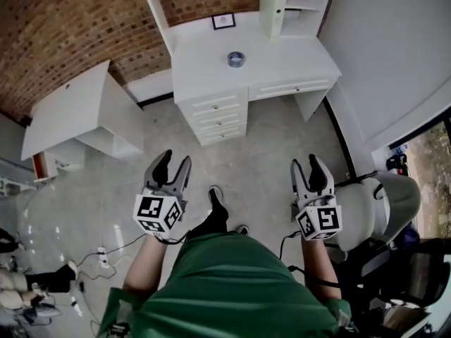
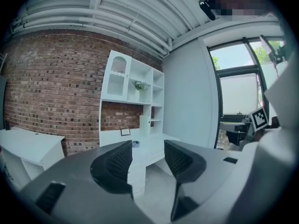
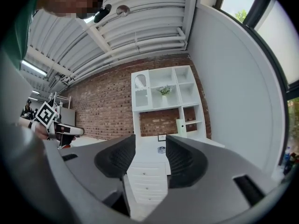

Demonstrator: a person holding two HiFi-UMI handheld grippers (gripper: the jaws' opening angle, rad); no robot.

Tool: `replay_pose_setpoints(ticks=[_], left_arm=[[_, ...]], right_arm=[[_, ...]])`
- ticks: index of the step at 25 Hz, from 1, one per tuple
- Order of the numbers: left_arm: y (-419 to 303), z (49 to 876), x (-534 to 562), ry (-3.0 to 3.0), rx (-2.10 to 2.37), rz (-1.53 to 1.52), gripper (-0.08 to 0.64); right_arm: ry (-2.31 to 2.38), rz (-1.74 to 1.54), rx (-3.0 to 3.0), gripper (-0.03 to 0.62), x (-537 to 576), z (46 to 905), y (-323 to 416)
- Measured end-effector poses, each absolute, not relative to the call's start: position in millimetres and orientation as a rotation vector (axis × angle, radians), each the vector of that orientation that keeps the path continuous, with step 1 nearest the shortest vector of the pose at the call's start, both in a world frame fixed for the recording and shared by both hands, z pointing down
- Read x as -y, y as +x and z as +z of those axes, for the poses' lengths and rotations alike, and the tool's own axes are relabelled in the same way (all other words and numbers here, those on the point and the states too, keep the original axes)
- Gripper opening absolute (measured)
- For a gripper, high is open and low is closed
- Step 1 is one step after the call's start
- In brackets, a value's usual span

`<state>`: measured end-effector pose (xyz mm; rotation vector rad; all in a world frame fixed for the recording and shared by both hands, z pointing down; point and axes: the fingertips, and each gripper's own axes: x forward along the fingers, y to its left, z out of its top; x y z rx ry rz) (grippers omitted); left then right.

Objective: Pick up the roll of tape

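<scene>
A small bluish roll of tape lies on the white desk far ahead, against the brick wall. It also shows as a tiny ring, the tape, in the left gripper view, and the tape in the right gripper view. My left gripper is held over the floor well short of the desk, open with nothing between its jaws. My right gripper is beside it at the same distance, open and empty too.
The desk has a drawer stack and a white shelf unit with a small framed picture. A second white desk stands at the left. An office chair is at the right; cables and a power strip lie on the floor.
</scene>
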<state>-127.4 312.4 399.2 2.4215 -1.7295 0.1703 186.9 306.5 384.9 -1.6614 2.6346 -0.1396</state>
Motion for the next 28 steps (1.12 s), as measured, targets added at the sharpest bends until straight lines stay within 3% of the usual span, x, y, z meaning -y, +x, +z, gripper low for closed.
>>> replay_pose_setpoints(ticks=[11,28], left_arm=[[-115,441,-212,2.418,1.493,0.182,0.229],[-234,469,-46,2.333,1.465,0.089,0.225]], right_arm=[[-1.819,-0.170,-2.601,0.210,-236,393,200],[-1.927,-0.147,-2.636,0.176,-81,388,98]])
